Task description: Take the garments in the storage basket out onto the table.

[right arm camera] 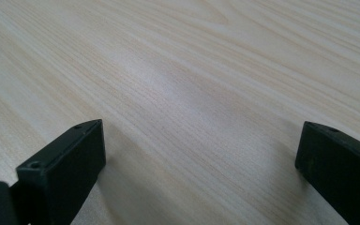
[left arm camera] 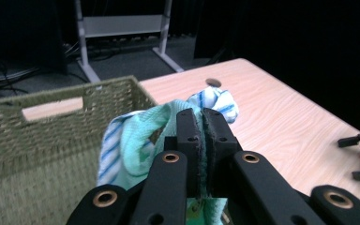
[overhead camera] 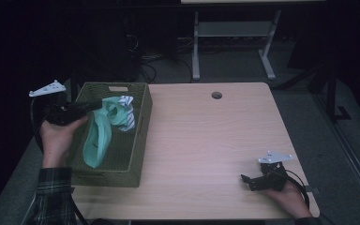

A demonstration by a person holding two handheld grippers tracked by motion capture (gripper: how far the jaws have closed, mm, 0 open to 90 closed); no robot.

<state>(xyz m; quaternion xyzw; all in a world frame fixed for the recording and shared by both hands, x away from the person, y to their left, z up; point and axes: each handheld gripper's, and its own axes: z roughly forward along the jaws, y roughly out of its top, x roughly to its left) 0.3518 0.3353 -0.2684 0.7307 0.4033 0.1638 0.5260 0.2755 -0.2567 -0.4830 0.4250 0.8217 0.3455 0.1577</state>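
High view
- left hand-held gripper [overhead camera: 93, 104]: over the near-left part of the basket [overhead camera: 140, 140], held in the person's left hand [overhead camera: 58, 136], jaws pointing toward the desk's middle.
- mint cloth [overhead camera: 98, 138]: pinched at its upper end by those jaws; the rest hangs down as a long strip into the basket, its long axis running from the jaws toward the basket's near wall.
- striped cloth [overhead camera: 127, 115]: bunched beside the mint one at the jaw end, against the basket's right wall.
- right hand-held gripper [overhead camera: 248, 180]: resting on the desk [overhead camera: 206, 140] at its near-right corner, well apart from the basket; the left one is by far the nearer to the cloth.

Left gripper view
- left hand-held gripper [left arm camera: 201, 119]: clenched, only a thin fold of mint cloth [left arm camera: 136, 140] between the pads.
- striped cloth [left arm camera: 215, 101]: just past the jaw tips, touching the mint one; whether it is caught too I cannot tell.
- basket [left arm camera: 51, 136]: its wall lies to the left and below, the bare desk [left arm camera: 281, 122] to the right, so a way out probably lies up and rightward.

Right gripper view
- right hand-held gripper [right arm camera: 201, 154]: released, jaws wide, nothing between them but the desk [right arm camera: 192, 70].
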